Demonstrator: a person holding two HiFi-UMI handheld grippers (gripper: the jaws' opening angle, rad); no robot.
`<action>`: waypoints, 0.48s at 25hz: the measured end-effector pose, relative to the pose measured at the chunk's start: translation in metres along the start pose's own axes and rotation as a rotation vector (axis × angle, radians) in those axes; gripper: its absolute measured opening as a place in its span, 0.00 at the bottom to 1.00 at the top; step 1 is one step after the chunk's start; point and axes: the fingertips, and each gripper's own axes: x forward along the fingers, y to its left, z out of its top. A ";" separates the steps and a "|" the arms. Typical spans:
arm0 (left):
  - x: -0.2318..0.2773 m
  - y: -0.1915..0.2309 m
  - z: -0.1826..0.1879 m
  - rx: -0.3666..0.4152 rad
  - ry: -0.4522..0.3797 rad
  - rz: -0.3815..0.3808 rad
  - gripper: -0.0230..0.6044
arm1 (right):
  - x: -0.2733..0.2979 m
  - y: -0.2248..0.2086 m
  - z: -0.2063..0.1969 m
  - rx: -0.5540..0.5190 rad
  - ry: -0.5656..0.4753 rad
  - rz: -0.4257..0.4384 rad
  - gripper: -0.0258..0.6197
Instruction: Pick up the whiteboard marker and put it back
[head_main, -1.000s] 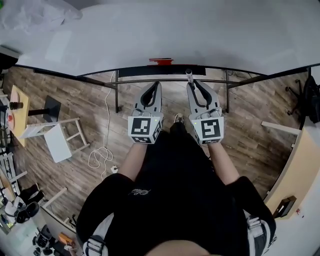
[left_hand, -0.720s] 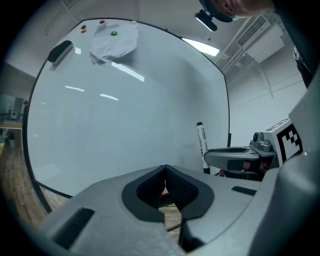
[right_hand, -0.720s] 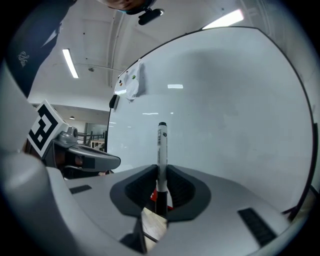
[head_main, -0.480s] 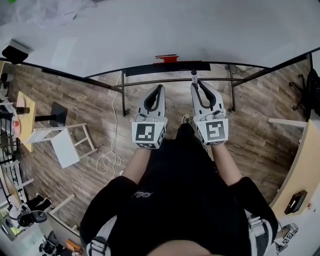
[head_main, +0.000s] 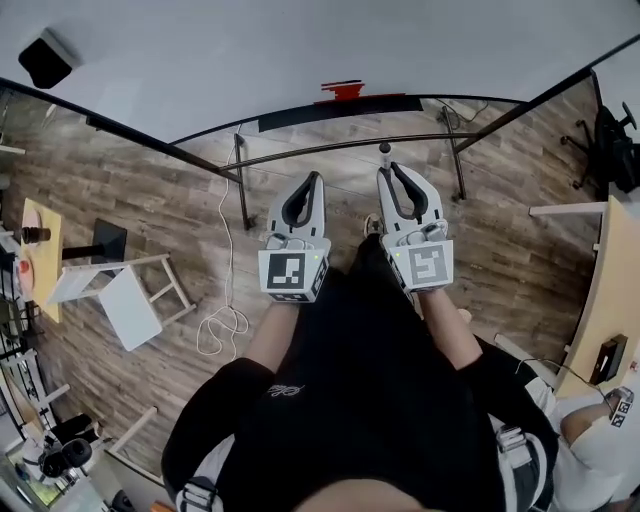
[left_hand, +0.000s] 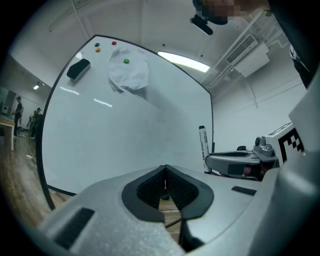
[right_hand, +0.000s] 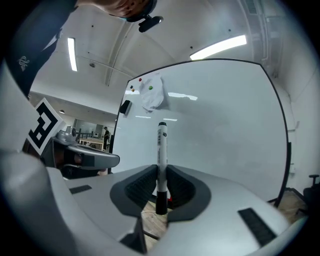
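Left tool (head_main: 314, 177) jaws together; right tool (head_main: 388, 169) clamps marker (head_main: 384, 151); both level.

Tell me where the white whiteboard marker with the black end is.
The white whiteboard marker stands upright, clamped in the right gripper, right of centre in the head view, before the large whiteboard.

No word or number can be read anywhere. The whiteboard marker (right_hand: 161, 145), clamped upright in the right tongs (right_hand: 161, 172), has dark print running along its white barrel, too small to make out. Each cube carries a black-and-white square pattern, not lettering. In the head view the left cube (head_main: 290, 273) lies at 9 o'clock of the right cube (head_main: 425, 264). A small white script emblem (head_main: 281, 390) sits on the person's black shirt (head_main: 350, 410), at 6 o'clock of the left cube, and is illegible.
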 end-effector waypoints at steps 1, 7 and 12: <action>-0.007 0.002 -0.002 -0.002 0.000 -0.002 0.05 | -0.003 0.007 0.001 -0.003 -0.004 -0.004 0.13; -0.043 0.016 -0.008 -0.028 -0.015 0.001 0.05 | -0.013 0.044 0.011 -0.054 -0.021 0.009 0.13; -0.062 0.034 -0.010 -0.048 -0.019 0.025 0.05 | -0.007 0.066 0.009 -0.053 0.035 0.024 0.13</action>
